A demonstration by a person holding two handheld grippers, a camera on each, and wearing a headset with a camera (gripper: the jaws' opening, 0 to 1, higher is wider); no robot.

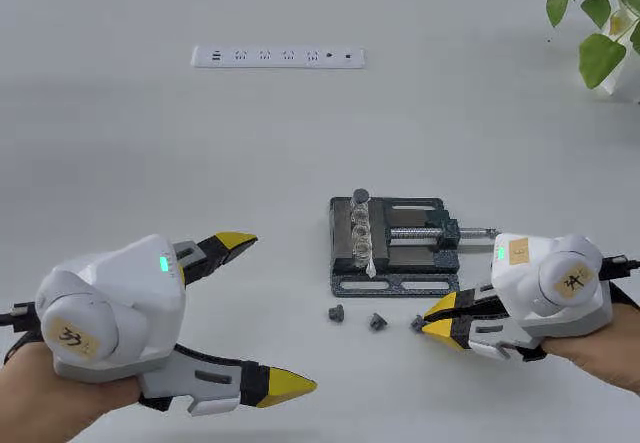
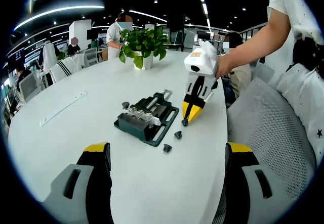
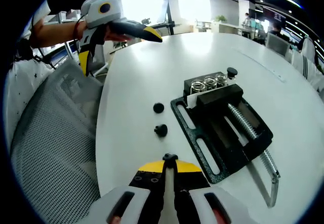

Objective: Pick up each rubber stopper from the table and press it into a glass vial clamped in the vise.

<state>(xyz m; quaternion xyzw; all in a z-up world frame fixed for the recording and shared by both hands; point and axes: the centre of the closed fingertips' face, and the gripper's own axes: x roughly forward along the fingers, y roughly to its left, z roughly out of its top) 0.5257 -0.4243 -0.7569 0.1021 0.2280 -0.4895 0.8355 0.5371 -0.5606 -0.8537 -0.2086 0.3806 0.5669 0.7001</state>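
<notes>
– White tabletop [image 1: 120, 143]: what is being shown at its left?
– The left gripper [image 1: 265, 311] is being held low over the near left of the table, its yellow-tipped jaws being spread wide apart with nothing between them. Farther back, a white power strip [image 1: 278, 57] is being shown lying flat.

– What is being presented in the middle?
– Two loose stoppers [image 1: 336, 313] are being shown on the bare table, near each other but not touching, just in front of the vise [image 1: 415, 255]. A row of glass vials [image 1: 360, 235] is being clamped upright between the vise blocks. The vial at the far end is being capped by a dark seated stopper [image 1: 361, 196]; in the right gripper view the other three are being shown with open mouths.

– And at the right?
– The right gripper [image 1: 432, 321] is being held with its jaws drawn together on a third rubber stopper [image 1: 418, 323], which is being pinched at the very tips, to the right of the loose pair and near the front edge of the vise. Whether that stopper is being rested on the table or lifted clear of it cannot be told. A leafy plant [image 1: 600, 23] is being shown at the far right edge of the table.
</notes>
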